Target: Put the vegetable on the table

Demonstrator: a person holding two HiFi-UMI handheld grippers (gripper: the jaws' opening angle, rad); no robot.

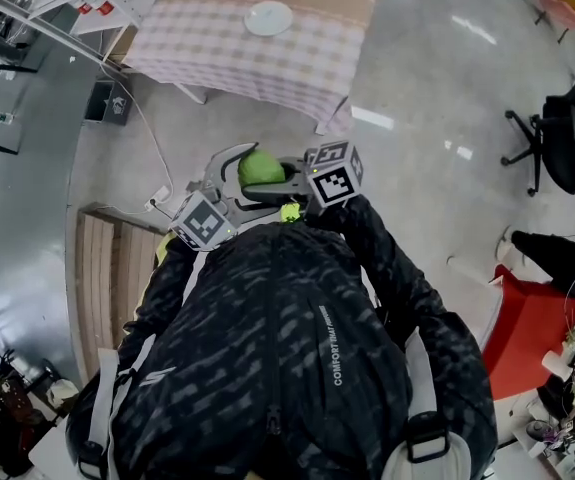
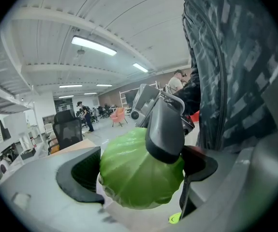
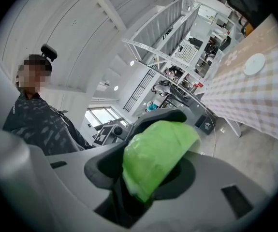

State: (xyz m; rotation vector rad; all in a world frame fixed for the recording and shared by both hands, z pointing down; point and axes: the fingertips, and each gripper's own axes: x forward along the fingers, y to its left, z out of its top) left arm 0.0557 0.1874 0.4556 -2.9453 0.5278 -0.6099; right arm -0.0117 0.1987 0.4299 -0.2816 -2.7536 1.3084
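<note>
So I had the cabbage (image 1: 261, 168) pinched from both sides, held up in the air right in front of my chest. The left tongs (image 2: 141, 178) were clamped on it low down, with the round green head wedged between their jaws. The right tongs (image 3: 151, 166) came in from the other side and were closed on it too, one of their jaws pressing down over the top of the head. The table (image 1: 217, 43) with the checked cloth was out ahead of both tongs, well apart from them, and a white plate (image 1: 268, 17) sat on its far part. Between the tongs and the table was open grey floor, with a thin cable (image 1: 145, 128) trailing across it ahead and to the left, and a small black box (image 1: 110, 103) by the table's left corner. A slatted wooden platform (image 1: 102, 268) was down to the left of the left tongs, and an office chair (image 1: 557, 133) and a red mat (image 1: 527, 333) were way off to the right.
</note>
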